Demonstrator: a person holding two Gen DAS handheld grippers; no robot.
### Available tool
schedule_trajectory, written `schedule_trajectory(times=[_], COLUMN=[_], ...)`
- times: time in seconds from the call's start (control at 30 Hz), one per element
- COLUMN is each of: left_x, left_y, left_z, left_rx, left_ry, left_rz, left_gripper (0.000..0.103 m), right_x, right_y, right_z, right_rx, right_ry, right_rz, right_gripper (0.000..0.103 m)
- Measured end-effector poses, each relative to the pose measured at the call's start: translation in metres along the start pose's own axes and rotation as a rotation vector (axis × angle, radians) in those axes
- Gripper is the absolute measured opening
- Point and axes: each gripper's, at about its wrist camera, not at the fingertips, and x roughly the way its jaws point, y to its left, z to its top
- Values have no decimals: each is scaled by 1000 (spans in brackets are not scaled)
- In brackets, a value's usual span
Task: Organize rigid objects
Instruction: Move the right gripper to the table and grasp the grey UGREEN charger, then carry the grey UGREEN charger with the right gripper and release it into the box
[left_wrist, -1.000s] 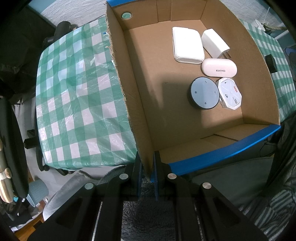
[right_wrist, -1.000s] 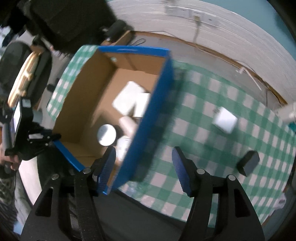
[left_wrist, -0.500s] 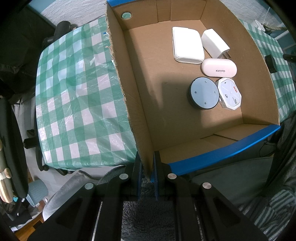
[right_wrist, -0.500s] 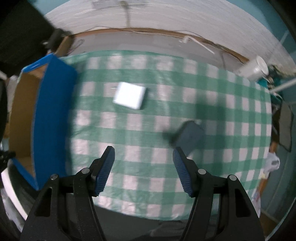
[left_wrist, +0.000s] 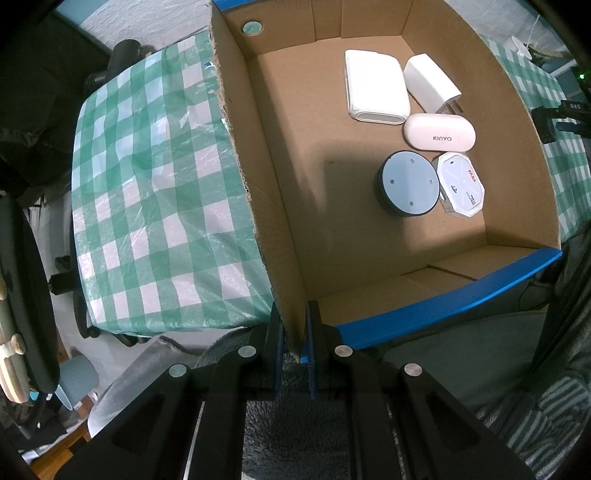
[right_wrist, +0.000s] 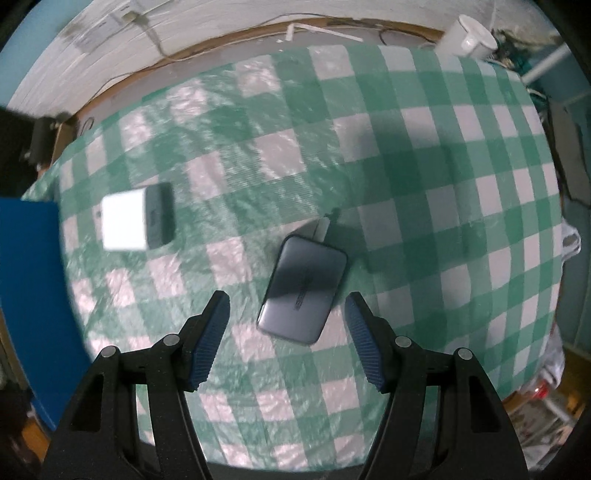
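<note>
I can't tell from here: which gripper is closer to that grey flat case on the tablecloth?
Right. The right gripper hovers open with the grey case between its jaws. The left gripper is clamped on the cardboard box wall.

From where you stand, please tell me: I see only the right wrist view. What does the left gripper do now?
Observer: The left gripper is shut on the cardboard box wall, at its near corner.
Operator: Is something already inside the box?
Observer: Yes, five items lie inside, among them a round grey disc and a white KINYO case.
Operator: Do those two touch?
Observer: No; a thin strip of box floor shows between them. The disc does lie against a white octagonal device.
</note>
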Motion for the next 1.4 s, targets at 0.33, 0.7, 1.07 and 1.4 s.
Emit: schedule_trajectory(times=[0.33,0.7,1.07,1.4], left_x=[-1,-2,-1,0], left_y=[-1,-1,1,0], left_z=[0,-1,-1,0], left_rx=[3,2,3,7], left_ry=[2,2,1,1], left_rz=[4,1,-3,0], left_gripper=[9,9,9,9], right_x=[26,26,12,-35], right_y=[-12,-2,43,92], right_z=[8,4,-26,-52], right_rx=[62,-71,-269,-405], right_ry=[23,36,45,24], right_rz=[-20,-17,-67,-50], right_gripper=[49,41,41,41])
